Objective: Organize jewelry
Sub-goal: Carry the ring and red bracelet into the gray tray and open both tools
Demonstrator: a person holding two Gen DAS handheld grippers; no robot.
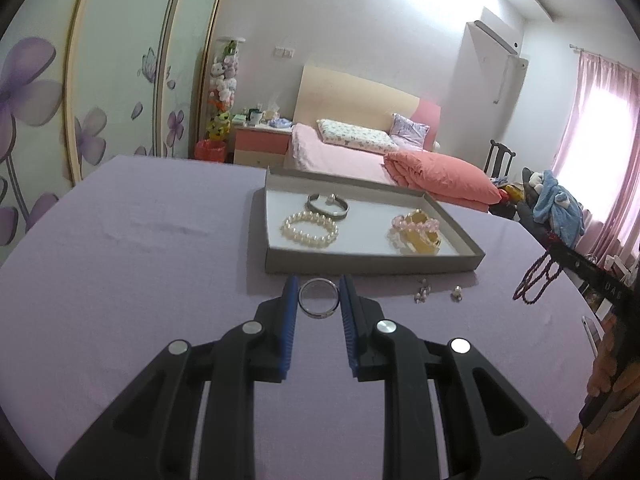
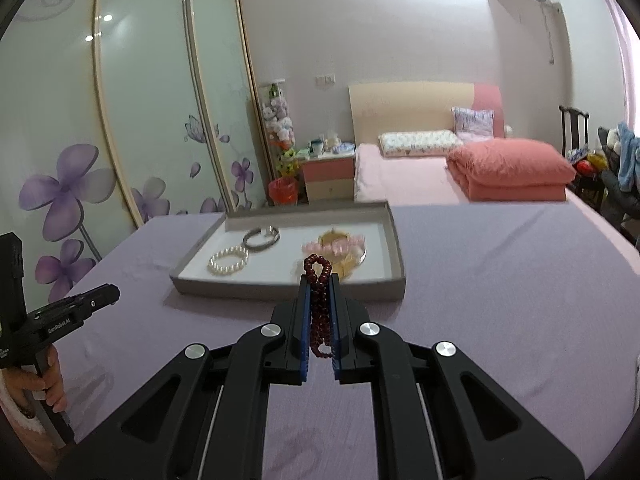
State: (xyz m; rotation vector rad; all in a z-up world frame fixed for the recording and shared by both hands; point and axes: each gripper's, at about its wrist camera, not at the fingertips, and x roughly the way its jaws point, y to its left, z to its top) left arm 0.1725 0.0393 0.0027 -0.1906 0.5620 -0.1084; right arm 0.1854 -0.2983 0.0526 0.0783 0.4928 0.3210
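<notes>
Left hand-held gripper [image 1: 319,300]: blue-padded fingers spread, released, straddling a plain silver metal bangle [image 1: 319,303] that lies flat on the lilac-cloth worktop [image 1: 140,280]; the pads sit just beside the bangle's rim on either side (whether they touch it cannot be told).

Right hand-held gripper [image 2: 320,312]: clenched on a strand of dark red round beads [image 2: 319,280]; a loop of the strand stands up past the fingertips and the rest hangs down between the pads; in the left wrist view the same strand dangles at the right edge, clear of the worktop.

Shallow grey cardboard tray with white lining [image 1: 360,266]: sits on the worktop just beyond the silver bangle; contents as follows. White pearl bracelet [image 1: 310,230], near-left part of the tray; grey metal cuff bangle with a small white stone [image 1: 328,206], just behind the pearls; pink bead bracelet [image 1: 414,226] lying on top of a yellow-gold ornament [image 1: 424,240] in the right part (the two overlap; the ornament's exact form is too blurred to tell).

Loose on the worktop, near the tray's front right corner: a small silvery cluster piece [image 1: 422,294] and a small pearl-like stud [image 1: 456,293], close together, apart from the tray.
</notes>
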